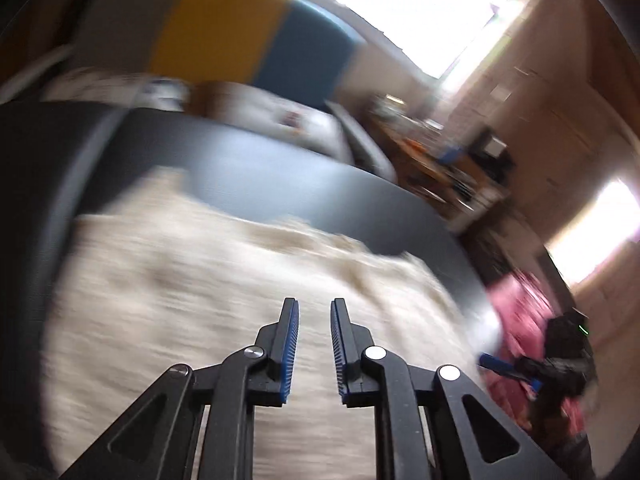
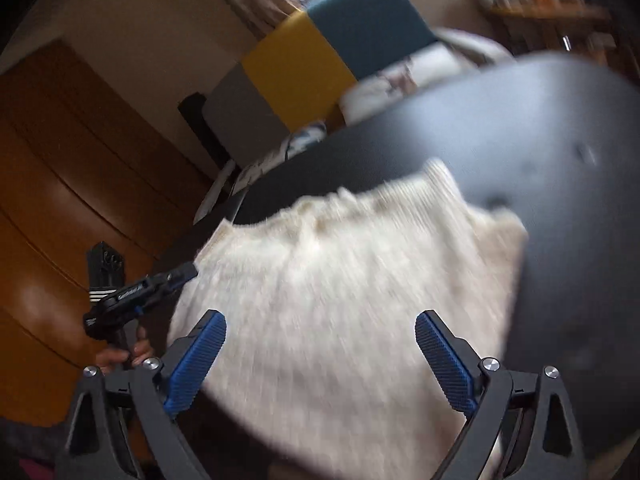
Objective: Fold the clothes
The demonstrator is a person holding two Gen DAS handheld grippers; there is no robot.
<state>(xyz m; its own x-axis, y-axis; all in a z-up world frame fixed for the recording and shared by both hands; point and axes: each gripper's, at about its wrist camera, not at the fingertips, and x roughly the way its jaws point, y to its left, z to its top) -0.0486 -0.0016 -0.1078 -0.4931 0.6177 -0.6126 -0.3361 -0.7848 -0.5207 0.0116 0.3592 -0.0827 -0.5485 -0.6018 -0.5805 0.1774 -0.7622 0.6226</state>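
A cream knitted sweater (image 1: 208, 296) lies on a dark round table (image 1: 256, 168); it also shows in the right wrist view (image 2: 344, 288), hanging over the near table edge. My left gripper (image 1: 314, 304) hovers over the sweater with a narrow gap between its blue-padded jaws and nothing in them. My right gripper (image 2: 320, 320) is wide open above the sweater, empty. The left gripper also shows in the right wrist view (image 2: 160, 280), at the sweater's left edge. The right gripper shows in the left wrist view (image 1: 500, 366) at the sweater's right edge. Both views are motion-blurred.
A pink garment (image 1: 524, 320) hangs off the table's right side. A chair with grey, yellow and blue panels (image 1: 224, 28) stands behind the table (image 2: 520, 128). A cluttered wooden desk (image 1: 432, 152) is at the back right. A wooden door (image 2: 60, 184) is at the left.
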